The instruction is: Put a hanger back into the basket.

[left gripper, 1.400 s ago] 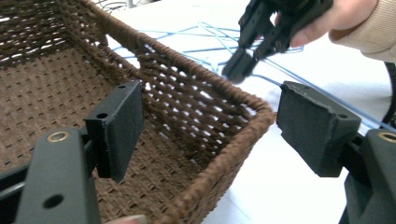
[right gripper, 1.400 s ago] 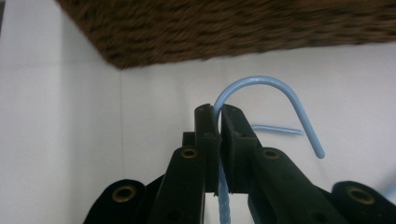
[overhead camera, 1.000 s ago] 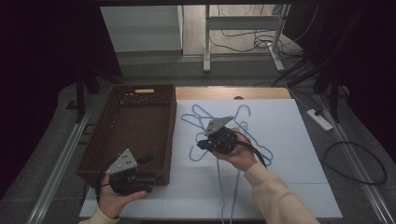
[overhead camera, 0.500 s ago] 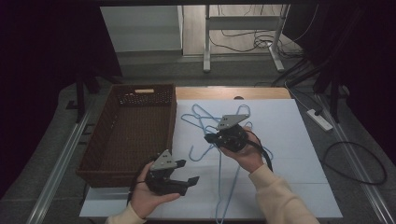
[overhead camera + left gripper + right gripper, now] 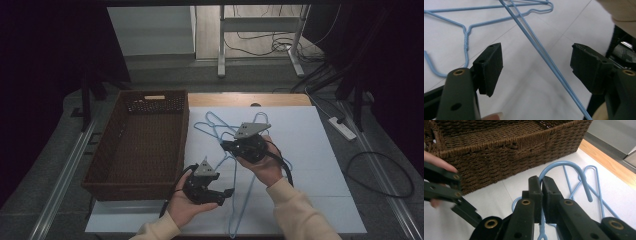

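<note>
since the earlier frames the left gripper has travelled from beside the basket's near left corner across to the white counter, and now sits just left of the long blue wires; the right gripper has barely shifted.

the left gripper's fingers stand wide open, holding nothing. in the left gripper view two straight wires of a blue hanger run slantwise through the gap between them, nearer the right-hand finger, touching neither. the right gripper's fingers are pressed almost together on the neck of a blue hanger, just below its curved hook, which arches up above their tips.

which hanger each wire belongs to is hard to tell, since several blue wire hangers lie overlapped in a tangle on the counter. the right gripper's own body and hand cover the spot of the grip in the high view. the left gripper view cuts off the hangers at its top edge, and a sleeve blocks its upper right corner.

the tangle lies on the white counter just right of the brown wicker basket, with the gripped hanger's long wires trailing toward the person, passing just right of the left gripper.
</note>
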Demonstrator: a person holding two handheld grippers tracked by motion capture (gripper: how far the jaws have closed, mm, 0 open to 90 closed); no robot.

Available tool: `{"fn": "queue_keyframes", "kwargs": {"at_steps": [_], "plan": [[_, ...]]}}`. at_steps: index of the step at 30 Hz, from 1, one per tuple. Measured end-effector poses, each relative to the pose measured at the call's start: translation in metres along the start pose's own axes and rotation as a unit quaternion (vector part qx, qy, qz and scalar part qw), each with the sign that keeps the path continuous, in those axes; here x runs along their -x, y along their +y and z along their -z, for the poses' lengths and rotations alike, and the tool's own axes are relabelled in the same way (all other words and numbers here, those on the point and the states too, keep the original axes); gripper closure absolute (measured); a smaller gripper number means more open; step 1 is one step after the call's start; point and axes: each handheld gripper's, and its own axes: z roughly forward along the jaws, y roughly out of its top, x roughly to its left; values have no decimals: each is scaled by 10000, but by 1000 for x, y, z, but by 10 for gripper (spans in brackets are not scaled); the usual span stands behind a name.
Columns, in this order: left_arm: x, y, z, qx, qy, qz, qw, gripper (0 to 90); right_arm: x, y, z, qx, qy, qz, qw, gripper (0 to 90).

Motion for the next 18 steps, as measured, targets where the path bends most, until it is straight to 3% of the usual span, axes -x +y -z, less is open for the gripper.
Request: {"fn": "queue_keyframes", "kwargs": {"at_steps": [2,9,11,12,16,18], "plan": [[-3,1,-11,-49,-35,118,9999,274,-1,0,0,19,-50,4,10000,867],[-6,4,-35,-194,-112,111,9997,339,-3,0,1,65,-134,5,9999,867],[-7,5,-40,-207,-203,177,9994,400,-3,0,1,100,-153,4,9998,867],[-8,5,-42,-208,-333,224,9990,462,-3,0,2,111,-157,-3,9998,867],[-10,5,-43,-171,-525,275,9981,695,-2,-1,5,163,-137,-20,9998,866],[-11,6,-42,-175,-544,322,9978,722,-2,-2,7,199,-142,-29,9997,866]]}}
